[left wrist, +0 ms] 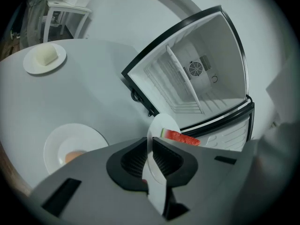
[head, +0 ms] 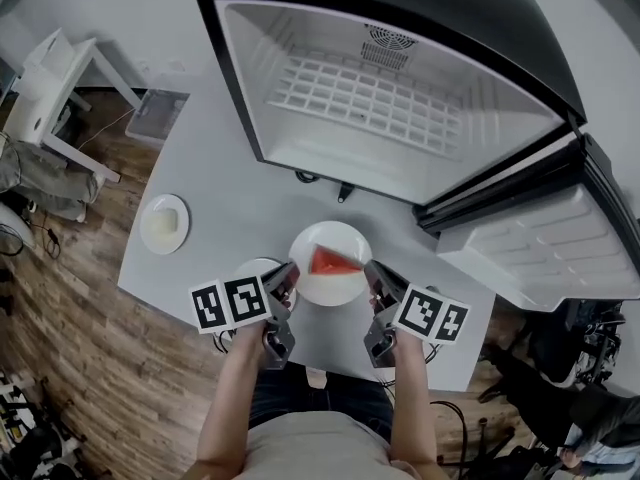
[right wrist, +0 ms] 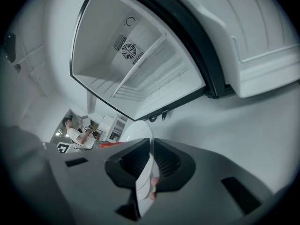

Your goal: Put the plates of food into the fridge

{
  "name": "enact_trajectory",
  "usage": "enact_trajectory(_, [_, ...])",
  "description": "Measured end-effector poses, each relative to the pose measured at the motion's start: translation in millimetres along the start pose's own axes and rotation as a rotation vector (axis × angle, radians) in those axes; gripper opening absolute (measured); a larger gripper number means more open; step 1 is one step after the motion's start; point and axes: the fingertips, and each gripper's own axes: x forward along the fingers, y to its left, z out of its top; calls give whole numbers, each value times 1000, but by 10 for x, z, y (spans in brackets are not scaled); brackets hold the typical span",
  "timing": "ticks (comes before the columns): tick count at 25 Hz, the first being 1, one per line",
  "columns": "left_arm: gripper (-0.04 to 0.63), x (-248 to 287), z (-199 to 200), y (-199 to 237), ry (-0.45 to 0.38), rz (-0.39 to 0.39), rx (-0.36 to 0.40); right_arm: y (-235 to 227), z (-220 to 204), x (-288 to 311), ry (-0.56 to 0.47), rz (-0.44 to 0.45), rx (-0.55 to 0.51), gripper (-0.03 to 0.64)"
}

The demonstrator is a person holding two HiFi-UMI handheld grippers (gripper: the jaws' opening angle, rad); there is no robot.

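Both tongs grip one plate [head: 340, 288] at opposite rims. The left gripper [head: 288, 278] has its jaws closed to the thickness of the rim, which passes edge-on between the ribbed pads; the right gripper [head: 376, 276] clamps the far rim in the same way. The plate carries a red melon slice [head: 330, 261] and sits near the front edge of the table [head: 240, 188]; whether it has left the surface cannot be told.

Just beside the left gripper, a second plate [left wrist: 56, 142] with an orange morsel rests on the table. A third plate [head: 152, 240] with pale food lies well apart, near the left edge.

Beyond these stands the fridge [head: 400, 18], its door [head: 540, 243] swung open to the right and its wire shelf [head: 370, 93] bare.

Step in hand, by judgement: carrying the first of three plates to the fridge. The next move calls for both grippers to advance together, keeping the plate level, clearing the lower lip of the opening, and setting the plate down before either jaw pair releases.
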Motion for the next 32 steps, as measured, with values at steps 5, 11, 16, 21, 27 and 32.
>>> enact_trajectory(5, [40,-158,387,102,9,-40,-17,339,98,245,-22,-7,5,38])
enact_trajectory(11, [35,-305,774,76,13,-106,-33,674,288,399,-52,4,18,38])
enact_trajectory(16, [31,-360,1026,-44,24,-179,-50,844,473,432,-82,27,47,37])
enact_trajectory(21, [28,-350,1145,-259,18,-237,-56,898,690,349,-110,36,52,37])
enact_trajectory(27, [26,-373,1299,-461,-34,-291,-109,1058,1015,304,-122,45,-9,37])
enact_trajectory(32, [26,-367,1498,-624,-112,-309,-140,1202,1342,344,-131,69,-60,36])
